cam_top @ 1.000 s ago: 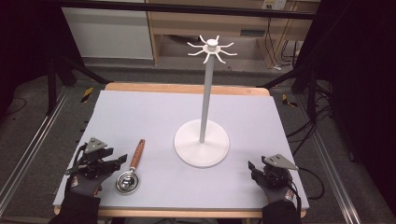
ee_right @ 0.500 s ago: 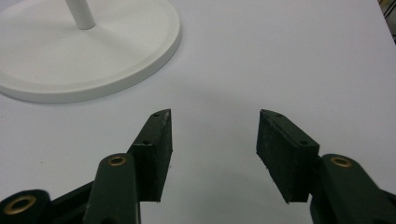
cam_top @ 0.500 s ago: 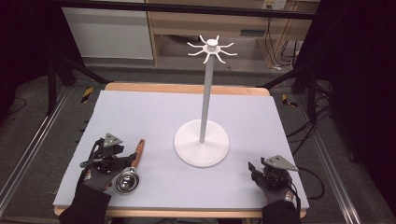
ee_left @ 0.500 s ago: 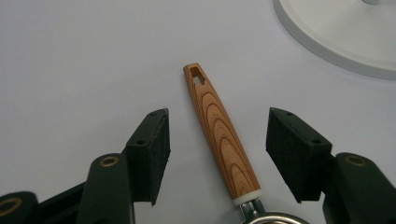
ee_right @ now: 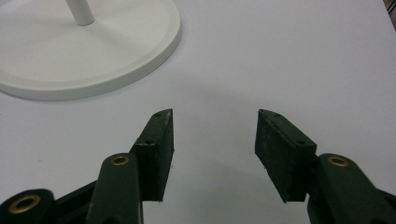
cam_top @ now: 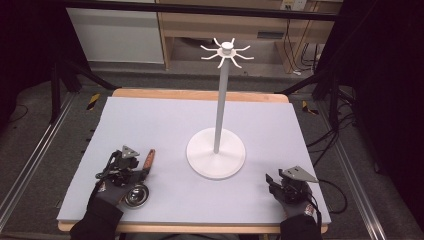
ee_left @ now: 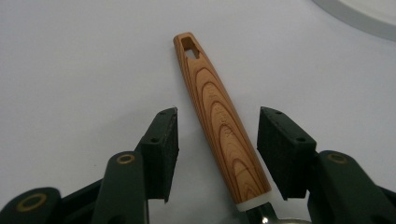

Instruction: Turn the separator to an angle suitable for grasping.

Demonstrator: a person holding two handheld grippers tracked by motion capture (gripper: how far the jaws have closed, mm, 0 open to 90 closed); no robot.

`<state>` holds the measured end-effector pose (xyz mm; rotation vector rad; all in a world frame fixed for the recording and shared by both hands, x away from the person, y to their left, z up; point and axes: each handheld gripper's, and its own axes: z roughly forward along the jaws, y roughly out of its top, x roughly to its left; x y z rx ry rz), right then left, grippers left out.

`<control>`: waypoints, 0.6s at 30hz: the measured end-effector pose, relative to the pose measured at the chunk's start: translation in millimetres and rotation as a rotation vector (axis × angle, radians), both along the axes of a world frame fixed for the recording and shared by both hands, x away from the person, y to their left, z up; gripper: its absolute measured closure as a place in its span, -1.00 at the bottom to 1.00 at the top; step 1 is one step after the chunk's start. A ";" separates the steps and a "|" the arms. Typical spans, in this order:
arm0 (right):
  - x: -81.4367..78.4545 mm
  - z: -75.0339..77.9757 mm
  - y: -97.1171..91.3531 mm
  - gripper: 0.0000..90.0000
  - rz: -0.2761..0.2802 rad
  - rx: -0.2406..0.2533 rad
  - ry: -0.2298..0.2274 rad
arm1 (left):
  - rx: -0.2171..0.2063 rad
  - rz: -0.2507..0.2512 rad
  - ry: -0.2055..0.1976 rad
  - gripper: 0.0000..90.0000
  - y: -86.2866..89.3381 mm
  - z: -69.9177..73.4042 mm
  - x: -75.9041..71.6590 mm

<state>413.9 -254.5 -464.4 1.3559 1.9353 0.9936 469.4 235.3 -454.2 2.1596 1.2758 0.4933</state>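
Observation:
A small metal strainer (cam_top: 136,195) with a wooden handle (cam_top: 148,159) lies at the table's front left. My left gripper (cam_top: 131,164) sits low over that handle. In the left gripper view the wooden handle (ee_left: 218,122) runs between the jaws with a gap on each side, and the pads do not touch it; the jaws have just been closing. My right gripper (cam_top: 274,184) rests at the front right, open with nothing between its fingers (ee_right: 156,140), and its jaws have just been closing too. A white stand (cam_top: 216,159) with hooks on top rises mid-table.
The stand's round base (ee_right: 93,51) lies just ahead and left of the right gripper. A pale mat (cam_top: 165,120) covers the tabletop. Shelving and cables sit beyond the far edge.
My left gripper moved right and down until its jaws straddle the strainer's handle, and the jaws narrowed. The right gripper stayed put while its jaws narrowed a little.

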 end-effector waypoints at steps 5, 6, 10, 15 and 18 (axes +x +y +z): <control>-0.4 0.4 -0.2 0.06 0.000 0.005 0.002 | 0.005 -0.010 0.019 0.14 -1.6 -3.5 1.8; -0.1 0.1 -0.1 0.06 0.000 0.000 0.000 | 0.005 -0.013 0.022 0.14 -2.4 -4.2 2.2; 0.4 -0.6 0.4 0.06 0.001 -0.007 0.005 | 0.009 -0.025 0.041 0.25 -7.0 -7.1 3.5; 0.5 -0.2 0.9 0.06 0.006 -0.001 0.007 | 0.011 -0.037 0.060 0.28 -8.7 -9.0 3.8; 0.3 0.0 1.0 0.06 0.008 0.001 0.007 | 0.009 -0.049 0.058 0.33 -9.9 -7.7 1.8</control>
